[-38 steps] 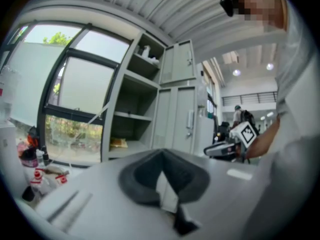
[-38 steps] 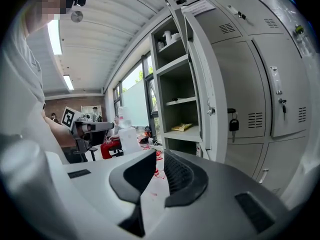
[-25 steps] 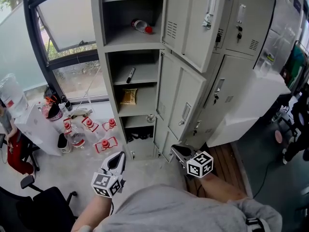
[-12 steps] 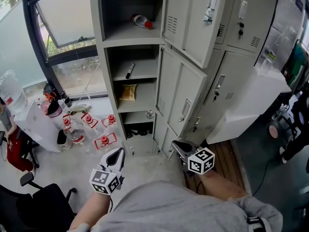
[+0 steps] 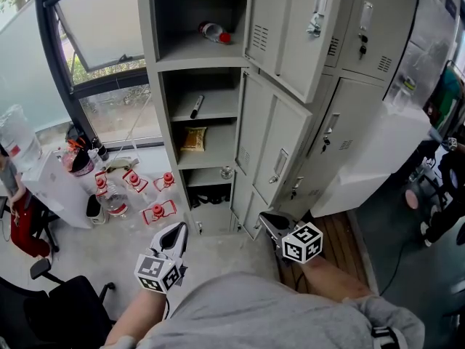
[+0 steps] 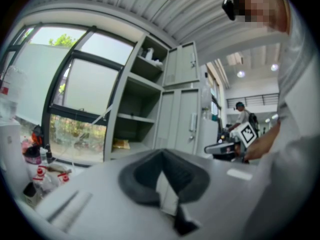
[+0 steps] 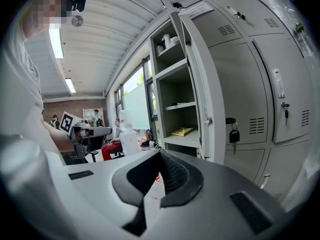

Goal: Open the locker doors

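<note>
The grey locker (image 5: 149, 71) has its left column standing open. Its upper door (image 5: 287, 27) and middle door (image 5: 272, 140) are swung out to the right, baring the shelves. In the right column the doors (image 5: 378, 27) are closed, one with a key (image 7: 233, 134) hanging in its lock. My left gripper (image 5: 182, 229) hovers low in front of the open column, shut and empty. My right gripper (image 5: 263, 220) is below the open middle door, apart from it, shut on nothing. The left gripper (image 6: 162, 156) points at the shelves. The right gripper (image 7: 160, 154) faces the open door's edge (image 7: 200, 84).
On the shelves lie a red-capped bottle (image 5: 213, 33), a dark marker (image 5: 196, 107) and a yellow packet (image 5: 193, 139). Several red-capped bottles (image 5: 156, 213) stand on the floor at the left, by a white box (image 5: 62, 187). A black chair (image 5: 65, 311) is at lower left, a white cabinet (image 5: 378, 151) at right.
The head view has shifted slightly. Both grippers stay where they were, and the doors have not moved.
</note>
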